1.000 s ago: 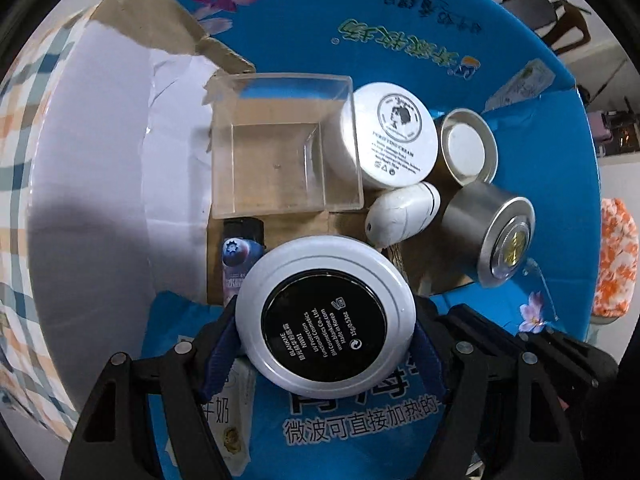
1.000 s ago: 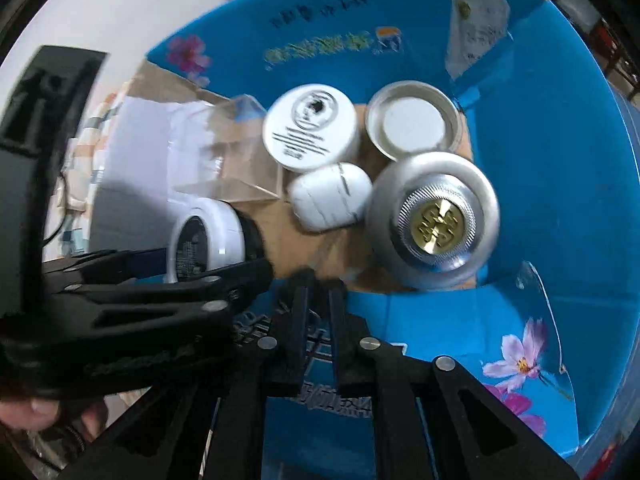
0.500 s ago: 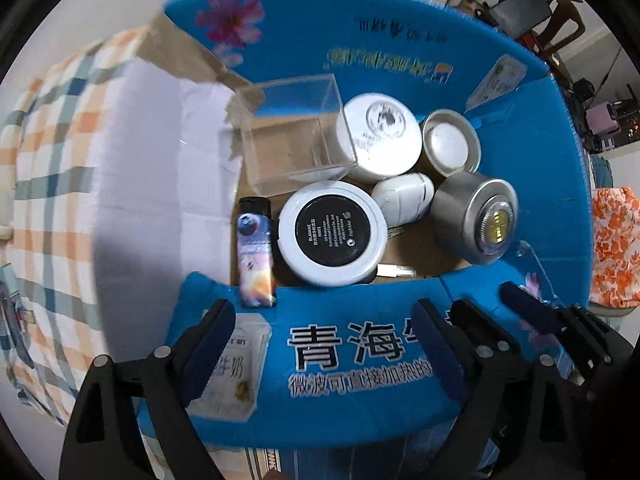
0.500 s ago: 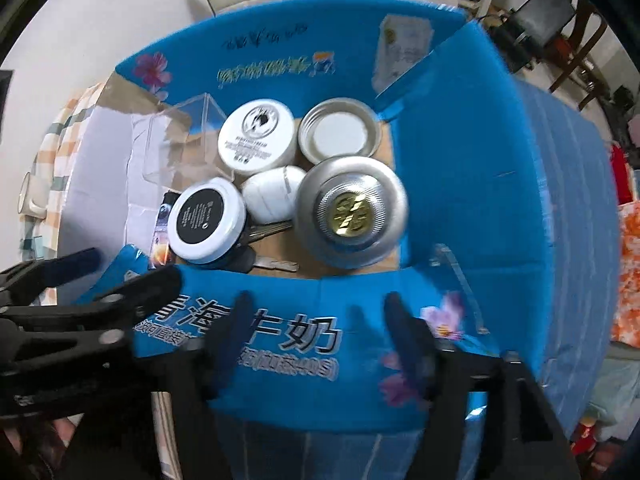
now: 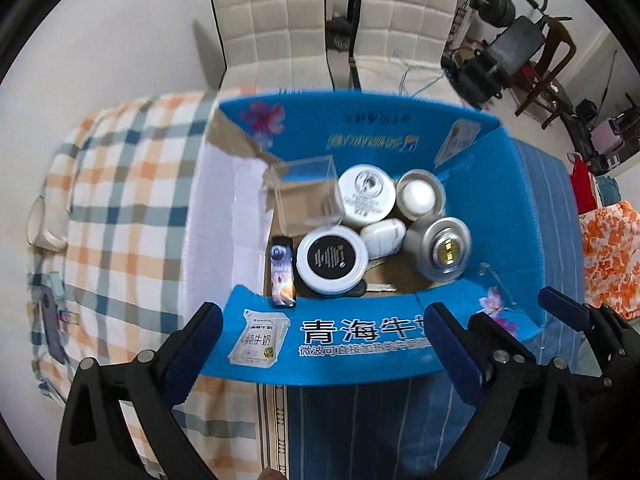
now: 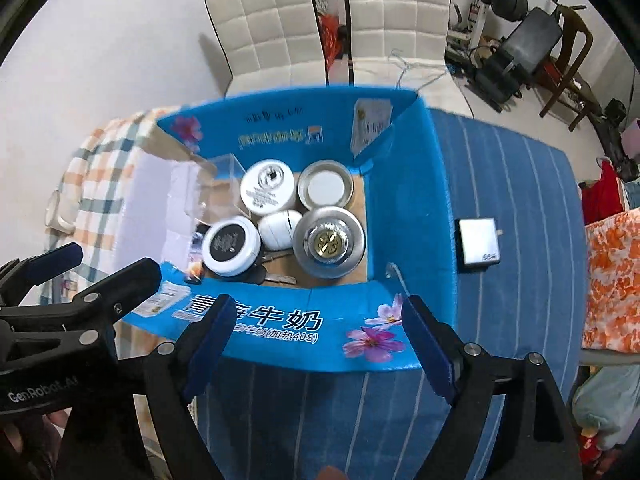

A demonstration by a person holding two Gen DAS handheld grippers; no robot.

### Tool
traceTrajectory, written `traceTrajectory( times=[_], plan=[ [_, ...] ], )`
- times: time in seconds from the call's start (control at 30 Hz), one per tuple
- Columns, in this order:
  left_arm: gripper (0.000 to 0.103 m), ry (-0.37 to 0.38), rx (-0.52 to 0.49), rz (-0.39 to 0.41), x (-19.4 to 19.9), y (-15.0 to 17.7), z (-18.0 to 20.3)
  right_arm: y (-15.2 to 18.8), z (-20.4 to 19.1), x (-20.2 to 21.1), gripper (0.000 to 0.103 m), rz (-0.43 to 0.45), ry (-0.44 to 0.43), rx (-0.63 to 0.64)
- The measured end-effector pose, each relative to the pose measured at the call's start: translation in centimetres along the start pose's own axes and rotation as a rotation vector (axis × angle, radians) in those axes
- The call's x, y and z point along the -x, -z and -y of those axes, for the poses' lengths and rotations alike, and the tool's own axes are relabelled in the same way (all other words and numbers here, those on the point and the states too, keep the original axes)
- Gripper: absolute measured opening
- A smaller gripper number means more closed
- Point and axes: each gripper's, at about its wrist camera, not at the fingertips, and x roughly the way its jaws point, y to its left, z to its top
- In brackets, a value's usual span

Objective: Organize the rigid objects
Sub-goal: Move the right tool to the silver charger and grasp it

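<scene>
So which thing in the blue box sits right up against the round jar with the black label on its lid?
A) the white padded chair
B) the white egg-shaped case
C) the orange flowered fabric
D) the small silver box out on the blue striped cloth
B: the white egg-shaped case lies touching the black-label jar inside the blue box; nothing else listed is in the box.

a key (image 6: 280, 279) lies half hidden under the black-topped jar (image 6: 231, 249); jar label print too blurred to read.
</scene>
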Motion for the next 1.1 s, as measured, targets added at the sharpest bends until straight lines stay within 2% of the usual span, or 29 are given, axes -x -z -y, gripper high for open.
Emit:
traceTrajectory(
  times=[0.17,0.3,0.37,0.5,0.67,0.77,1.0,1.1],
  plan=[
    [0.103,-0.005,-0.012,0.065,3.2,-0.4,1.1,-0.2,1.3,3.8,0.087,0.050,-0.026,-0.019],
    [0.103,0.016,-0.023,0.111,5.8,-0.5,2.7,-0.1,4.1,5.6,0.090,0.065,-0.052,-0.077],
    [0.103,0.032,-0.031,0.122,6.5,-0.6,3.5,0.1,6.9,5.5,0.090,0.063,-0.046,-0.147],
    [0.103,0.036,-0.054,0.160,7.0,-1.0,5.5,0.3,13.7,3.6,0.090,0.040,0.027,-0.302],
    [0.103,0.049,-0.051,0.121,3.9,-1.7,7.3,0.2,19.7,-0.5,0.090,0.001,0.110,-0.385],
    [0.103,0.041,-0.035,0.073,0.5,-2.0,8.5,-0.4,21.3,-4.0,0.090,-0.039,0.103,-0.389],
    [0.103,0.007,-0.019,-0.015,-5.1,-2.4,9.9,-3.4,20.7,-11.2,0.090,-0.094,0.107,-0.322],
    [0.103,-0.017,-0.032,-0.044,-6.7,-2.8,10.2,-4.3,21.3,-13.3,0.088,-0.119,0.115,-0.336]
  ],
)
